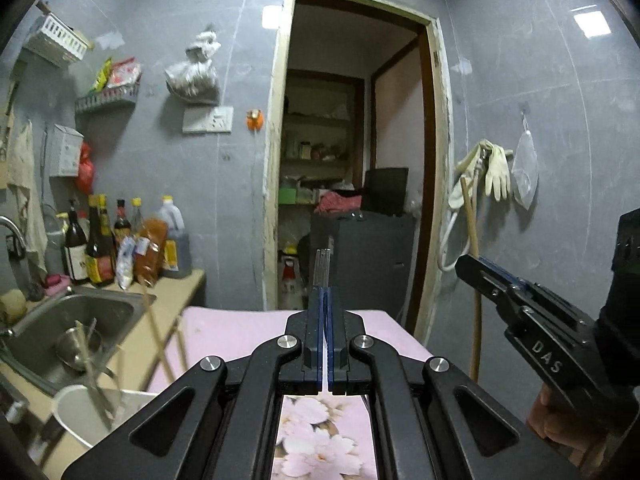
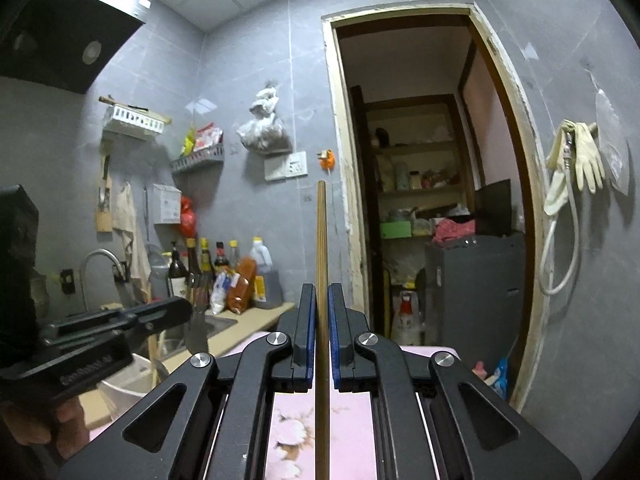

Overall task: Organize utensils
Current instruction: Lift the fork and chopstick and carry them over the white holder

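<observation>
My left gripper (image 1: 325, 296) is shut on a thin flat metal utensil (image 1: 324, 264) that sticks up past its fingertips. In the right wrist view the same gripper (image 2: 180, 308) is at the left, with the metal piece (image 2: 197, 332) hanging below it like a blade. My right gripper (image 2: 320, 296) is shut on a long wooden chopstick (image 2: 321, 232) that stands upright. From the left wrist view it (image 1: 466, 266) is at the right, with the stick (image 1: 475, 320) running down from it. A white holder (image 1: 76, 412) at lower left has chopsticks and utensils in it.
A steel sink (image 1: 96, 312) with a metal bowl lies to the left, and sauce bottles (image 1: 100, 248) stand on the counter behind it. A pink floral cover (image 1: 248, 328) is below both grippers. An open doorway (image 1: 352, 160) is ahead. Gloves (image 1: 496, 172) hang on the right wall.
</observation>
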{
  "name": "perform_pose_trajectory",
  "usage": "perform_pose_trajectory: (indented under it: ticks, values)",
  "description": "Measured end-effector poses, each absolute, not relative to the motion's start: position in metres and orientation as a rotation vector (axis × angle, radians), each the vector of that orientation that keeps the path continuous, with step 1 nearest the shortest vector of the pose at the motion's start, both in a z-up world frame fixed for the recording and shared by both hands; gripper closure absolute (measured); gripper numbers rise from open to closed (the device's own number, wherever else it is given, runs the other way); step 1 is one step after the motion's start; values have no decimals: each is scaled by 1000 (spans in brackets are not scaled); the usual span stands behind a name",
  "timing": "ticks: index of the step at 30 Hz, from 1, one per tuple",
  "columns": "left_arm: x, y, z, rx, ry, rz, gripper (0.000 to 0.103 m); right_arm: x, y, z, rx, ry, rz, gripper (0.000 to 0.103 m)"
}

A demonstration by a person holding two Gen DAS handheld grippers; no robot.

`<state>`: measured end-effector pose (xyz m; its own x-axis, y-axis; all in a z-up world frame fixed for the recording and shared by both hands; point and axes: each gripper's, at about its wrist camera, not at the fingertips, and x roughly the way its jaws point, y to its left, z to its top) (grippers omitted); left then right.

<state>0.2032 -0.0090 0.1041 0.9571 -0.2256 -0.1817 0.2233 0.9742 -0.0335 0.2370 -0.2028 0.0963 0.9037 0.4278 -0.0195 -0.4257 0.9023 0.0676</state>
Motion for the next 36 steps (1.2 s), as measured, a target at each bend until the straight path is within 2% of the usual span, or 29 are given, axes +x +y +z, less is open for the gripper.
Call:
perform_pose_trajectory:
  ticks: [19,28,36]
  values:
    - [140,90,174,-22,33,-11,103,241,-118,150,153,-34,669,99]
    - [132,131,170,-20,24,138,103,251,-73,153,201,-36,759,99]
    - [146,150,146,-4,67,239,103,256,-46,132,154,-30,744,99]
